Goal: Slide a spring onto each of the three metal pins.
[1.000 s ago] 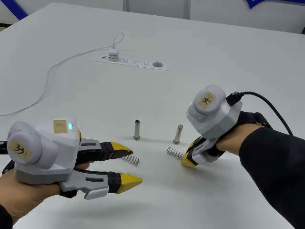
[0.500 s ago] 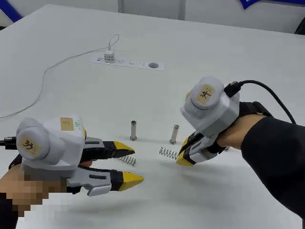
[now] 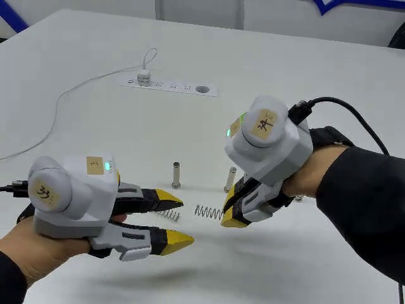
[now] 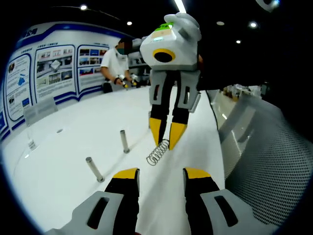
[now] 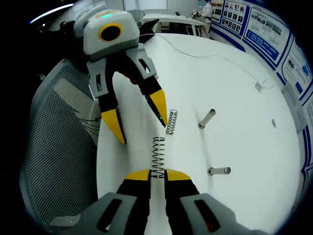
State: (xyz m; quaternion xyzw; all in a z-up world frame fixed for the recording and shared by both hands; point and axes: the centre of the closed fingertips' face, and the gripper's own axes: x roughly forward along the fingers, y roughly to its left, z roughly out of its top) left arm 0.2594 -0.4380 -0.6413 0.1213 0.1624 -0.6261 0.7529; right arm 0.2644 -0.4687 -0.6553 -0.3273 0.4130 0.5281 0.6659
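The right gripper (image 3: pixel 229 216) is clenched on one end of a coil spring (image 3: pixel 207 212). The free end projects toward 9 o'clock, probably to keep the bore clear for threading. The nearest upright metal pin (image 3: pixel 230 180) stands at 1 o'clock. The left gripper (image 3: pixel 176 220) is released, with its jaws straddling a second spring (image 3: pixel 168 215).

Right gripper (image 3: pixel 230 218) pinches a spring (image 3: pixel 206 212) near a pin (image 3: pixel 230 180)

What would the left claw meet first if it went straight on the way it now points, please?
Probably the spring held in the right claw, which lies straight ahead in line with the open gap of the left claw; depth is unclear.
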